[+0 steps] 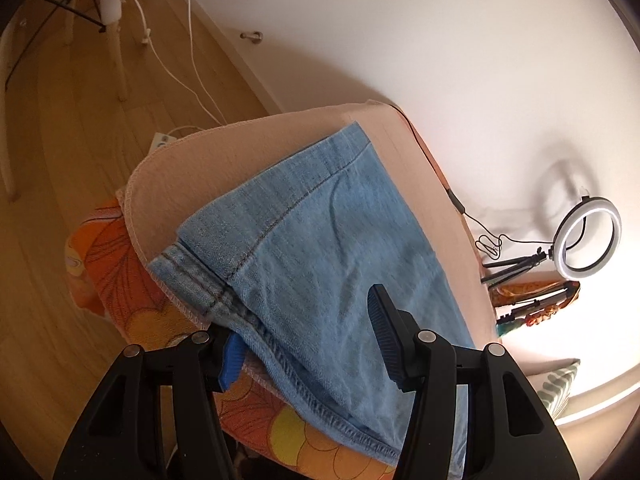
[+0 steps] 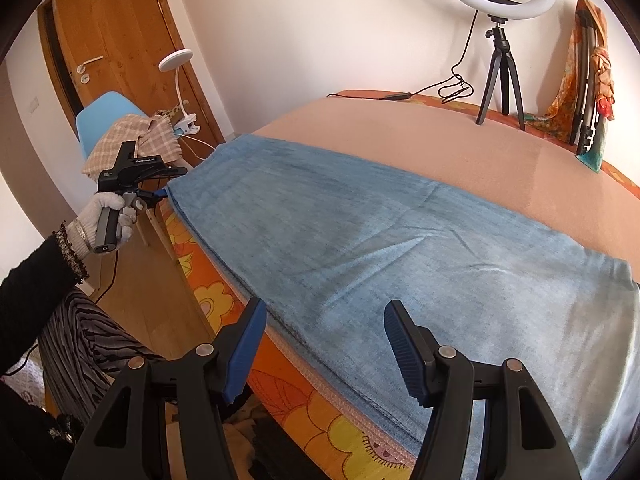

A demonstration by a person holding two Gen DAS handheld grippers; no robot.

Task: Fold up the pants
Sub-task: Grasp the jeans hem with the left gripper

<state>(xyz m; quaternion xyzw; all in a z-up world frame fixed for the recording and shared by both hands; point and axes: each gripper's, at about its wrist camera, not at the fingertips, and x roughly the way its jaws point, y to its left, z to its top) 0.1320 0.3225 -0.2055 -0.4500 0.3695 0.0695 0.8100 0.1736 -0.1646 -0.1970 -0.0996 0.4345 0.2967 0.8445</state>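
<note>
Light blue jeans [image 2: 380, 240] lie flat and lengthwise on a pink blanket [image 2: 440, 148], along the bed's near edge. The left wrist view shows their stitched hem end [image 1: 320, 240] at the blanket's corner [image 1: 240, 152]. My left gripper [image 1: 308, 344] is open, its fingers straddling the hem edge; one blue pad [image 1: 232, 360] sits partly behind the fabric. From the right wrist view, a gloved hand [image 2: 108, 212] holds that left gripper [image 2: 160, 192] at the far hem. My right gripper [image 2: 326, 344] is open over the jeans' near edge, closer to the wide end, and nothing is pinched.
An orange floral sheet [image 2: 208, 280] hangs over the bed's side. A ring light on a tripod [image 2: 500, 76], its cable and a scarf-draped stand [image 2: 592, 80] stand at the wall side. A blue chair [image 2: 104, 116] with a checked cloth and a clip lamp stands beyond the hem.
</note>
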